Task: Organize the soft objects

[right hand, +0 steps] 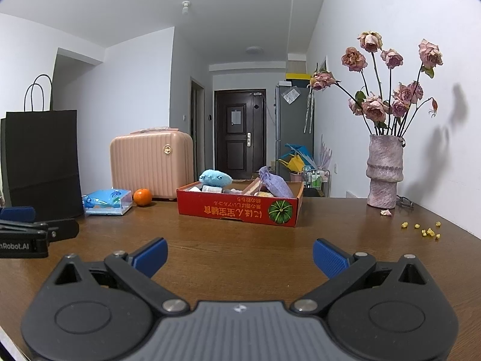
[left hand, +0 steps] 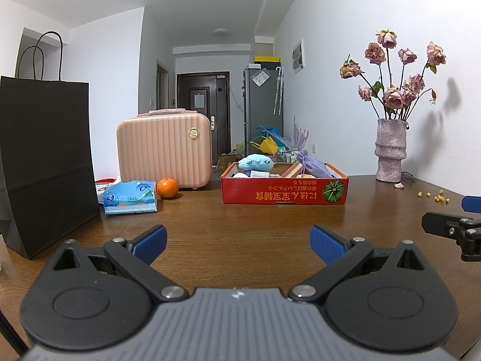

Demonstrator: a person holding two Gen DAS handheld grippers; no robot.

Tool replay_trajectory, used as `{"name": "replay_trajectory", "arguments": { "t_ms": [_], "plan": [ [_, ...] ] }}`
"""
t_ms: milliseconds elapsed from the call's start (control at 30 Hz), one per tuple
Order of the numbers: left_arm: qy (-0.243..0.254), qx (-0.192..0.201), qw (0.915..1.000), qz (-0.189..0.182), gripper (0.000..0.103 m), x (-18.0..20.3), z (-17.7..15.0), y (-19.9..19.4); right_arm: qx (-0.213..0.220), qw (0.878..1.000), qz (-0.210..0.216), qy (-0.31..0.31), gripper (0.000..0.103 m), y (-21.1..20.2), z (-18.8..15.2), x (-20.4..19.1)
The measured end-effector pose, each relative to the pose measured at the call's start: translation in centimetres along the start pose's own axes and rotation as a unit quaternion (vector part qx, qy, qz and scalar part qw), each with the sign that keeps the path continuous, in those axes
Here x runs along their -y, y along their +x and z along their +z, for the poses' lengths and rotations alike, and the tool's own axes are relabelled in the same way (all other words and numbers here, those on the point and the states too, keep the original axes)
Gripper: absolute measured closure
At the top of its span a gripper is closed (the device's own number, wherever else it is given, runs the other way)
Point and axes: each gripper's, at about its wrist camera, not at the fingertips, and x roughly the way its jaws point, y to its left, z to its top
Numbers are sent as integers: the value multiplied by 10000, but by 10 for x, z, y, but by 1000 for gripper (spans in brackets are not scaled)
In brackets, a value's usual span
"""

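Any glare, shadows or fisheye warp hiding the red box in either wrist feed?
Left wrist view: red box sharp and evenly lit, only table sheen before it. Right wrist view: box clear; vase shadow falls on the wall; corners vignetted, edges bowed.

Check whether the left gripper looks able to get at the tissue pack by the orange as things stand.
Probably yes: the left gripper is open and bare table lies between it and the tissue pack; the black paper bag stands off to the side.

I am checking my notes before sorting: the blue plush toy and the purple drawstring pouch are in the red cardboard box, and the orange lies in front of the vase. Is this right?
Not quite. The blue plush toy and purple drawstring pouch are in the red cardboard box, but the orange lies in front of the pink suitcase, as the left wrist view shows.
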Motion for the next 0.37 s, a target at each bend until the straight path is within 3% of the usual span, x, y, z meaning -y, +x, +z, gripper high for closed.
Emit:
{"name": "replay_trajectory", "arguments": {
  "t_ms": [367],
  "plan": [
    [32,1,10000,-60,0,-2,-1,0,-33,10000,6,-3,0,1,-2,0]
  ]
}}
